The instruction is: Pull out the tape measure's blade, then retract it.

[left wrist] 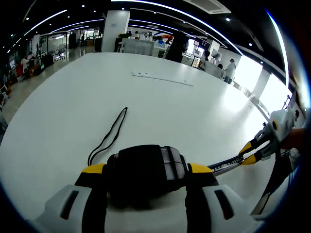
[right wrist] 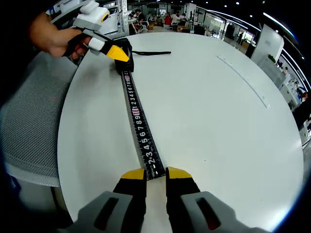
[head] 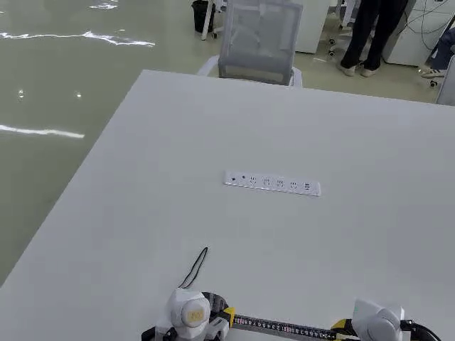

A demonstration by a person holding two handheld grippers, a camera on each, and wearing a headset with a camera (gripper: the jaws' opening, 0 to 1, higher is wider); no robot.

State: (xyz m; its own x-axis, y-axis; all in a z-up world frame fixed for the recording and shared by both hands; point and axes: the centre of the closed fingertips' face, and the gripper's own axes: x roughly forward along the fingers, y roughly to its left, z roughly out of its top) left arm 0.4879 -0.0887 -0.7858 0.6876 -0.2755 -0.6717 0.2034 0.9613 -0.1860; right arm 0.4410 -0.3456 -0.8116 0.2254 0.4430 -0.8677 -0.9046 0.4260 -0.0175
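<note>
the left gripper is clenched on the black tape measure, its yellow-tipped jaws pressing the case from both sides near the front edge of the white table. the underside of the case and the slot where the blade leaves it are hidden behind the jaws. the blade is drawn out and lies along the table, numbers up, running straight from the case to the right gripper. that gripper's jaws are closed on the blade's far end, and the end hook itself is covered between the tips. in the head view both grippers are cut off by the bottom edge, and the printing on the blade is too small to read there. a thin black strap trails from the case across the table, its join to the case out of sight. in the right gripper view a hand holds the left gripper, only partly seen. a power strip lies well apart, mid-table. a mesh chair stands past the far edge, its lower part hidden by the table.
</note>
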